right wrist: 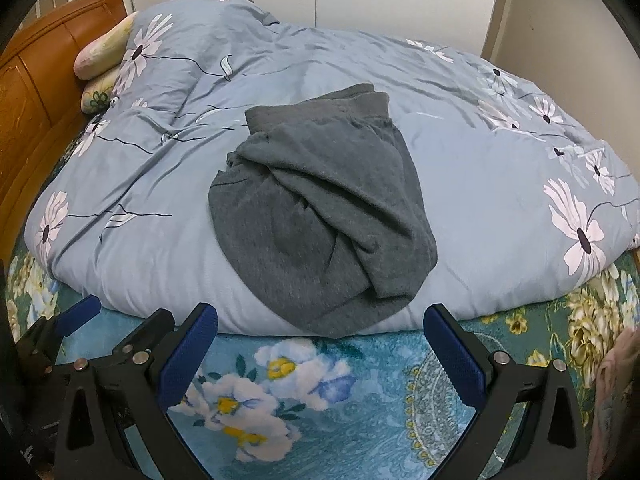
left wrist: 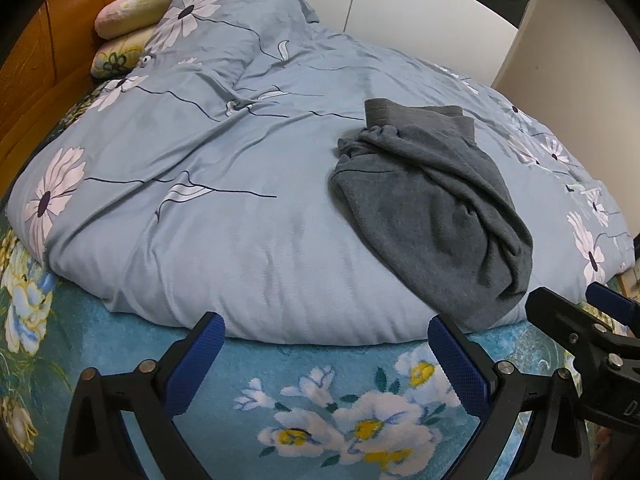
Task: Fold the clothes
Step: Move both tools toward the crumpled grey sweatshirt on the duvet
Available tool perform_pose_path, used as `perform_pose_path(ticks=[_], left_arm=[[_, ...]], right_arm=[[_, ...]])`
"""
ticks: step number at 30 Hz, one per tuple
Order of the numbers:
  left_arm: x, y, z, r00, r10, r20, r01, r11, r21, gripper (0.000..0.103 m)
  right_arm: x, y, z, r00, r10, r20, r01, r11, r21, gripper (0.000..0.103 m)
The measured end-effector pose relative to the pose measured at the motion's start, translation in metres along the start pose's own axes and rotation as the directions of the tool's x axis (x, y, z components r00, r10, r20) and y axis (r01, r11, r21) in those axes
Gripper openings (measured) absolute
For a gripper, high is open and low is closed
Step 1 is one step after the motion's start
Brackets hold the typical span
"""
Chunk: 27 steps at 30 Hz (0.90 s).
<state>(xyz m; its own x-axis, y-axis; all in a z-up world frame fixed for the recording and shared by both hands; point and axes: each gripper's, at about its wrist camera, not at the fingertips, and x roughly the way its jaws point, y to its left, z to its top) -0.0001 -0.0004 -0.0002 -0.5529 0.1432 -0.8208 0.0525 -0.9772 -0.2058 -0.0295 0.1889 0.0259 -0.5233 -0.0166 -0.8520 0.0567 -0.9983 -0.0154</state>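
The left gripper point(left wrist: 326, 338) is wide apart and holds nothing. Just past it, the gray sweater point(right wrist: 320, 208) lies bunched on the blue blanket point(right wrist: 480, 208). It looks soft and floppy (grab the ribbed hem). The right gripper point(right wrist: 320, 330) is wide apart too. No readable words anywhere.

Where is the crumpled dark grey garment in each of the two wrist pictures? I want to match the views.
Left wrist view: the crumpled dark grey garment lies right of centre on the light blue flowered duvet, its near end reaching the duvet's front edge.
Right wrist view: the garment lies in the centre, straight ahead.
Shared landmark: the orange wooden headboard at the left edge.
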Motion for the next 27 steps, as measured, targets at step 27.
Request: perform_pose_path(ticks=[27], left_arm=[[0.018,0.009,-0.006,1.0,0.024,-0.014,-0.024,0.998,-0.056,0.103]], right_arm=[[0.024,-0.005,-0.008,0.999,0.034,-0.026,-0.034,0.999,-0.004,0.103]])
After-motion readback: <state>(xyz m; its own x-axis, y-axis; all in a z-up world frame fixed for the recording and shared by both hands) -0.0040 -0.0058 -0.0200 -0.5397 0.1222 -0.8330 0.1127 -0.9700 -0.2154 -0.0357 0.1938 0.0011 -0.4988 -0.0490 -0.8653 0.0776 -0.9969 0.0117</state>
